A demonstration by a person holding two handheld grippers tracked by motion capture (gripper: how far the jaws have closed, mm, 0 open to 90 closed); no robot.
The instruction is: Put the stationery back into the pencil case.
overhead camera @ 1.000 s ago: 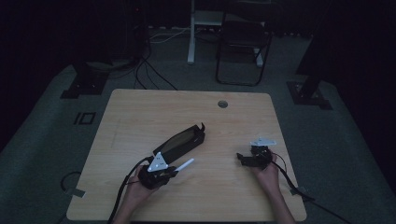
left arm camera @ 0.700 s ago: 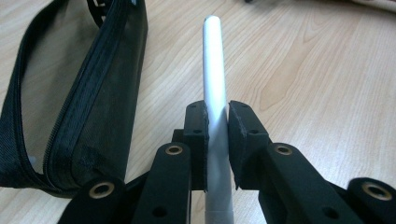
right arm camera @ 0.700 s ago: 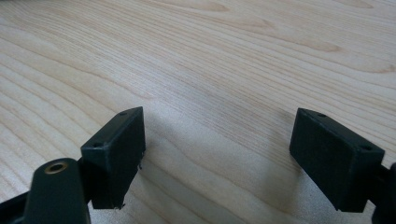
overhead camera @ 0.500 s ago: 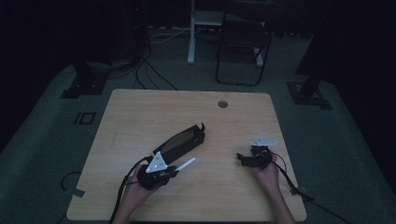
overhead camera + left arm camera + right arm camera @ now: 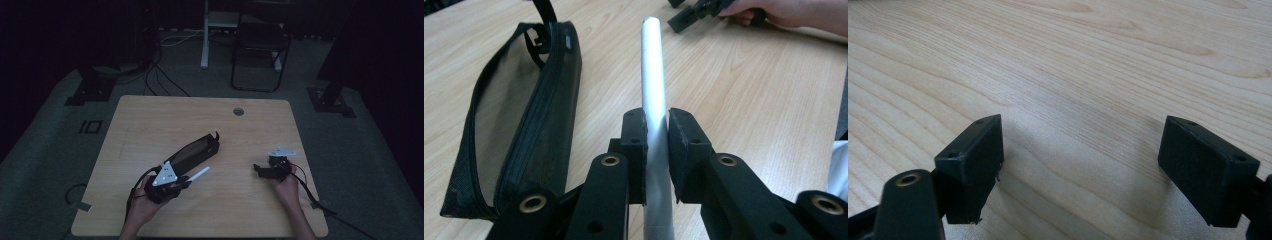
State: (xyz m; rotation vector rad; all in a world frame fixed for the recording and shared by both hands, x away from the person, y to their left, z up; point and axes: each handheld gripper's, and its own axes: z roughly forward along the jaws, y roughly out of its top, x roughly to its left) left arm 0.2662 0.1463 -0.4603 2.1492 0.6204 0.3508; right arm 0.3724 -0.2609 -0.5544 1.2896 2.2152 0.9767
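Note:
My left gripper (image 5: pixel 655 131) is shut on a silver-white pen (image 5: pixel 654 75), which sticks out past the jaws and hangs a little above the table. In the high view the pen (image 5: pixel 198 174) points up and right from the left gripper (image 5: pixel 184 183). Just left of it lies a black mesh pencil case (image 5: pixel 524 115), its zip open, stretching diagonally across the table (image 5: pixel 197 150). My right gripper (image 5: pixel 1083 170) stands open low over bare wood, nothing between its jaws. In the high view the right gripper (image 5: pixel 260 170) rests near the table's right side, held by a hand.
The wooden table (image 5: pixel 150 120) has a round cable hole (image 5: pixel 238 111) near its far edge. Cables trail from both grippers off the front edge. A chair (image 5: pixel 260 50) and stand bases sit on the dark floor beyond the table.
The left gripper has risen slightly with the pen held in it. The right gripper and the pencil case have stayed in place.

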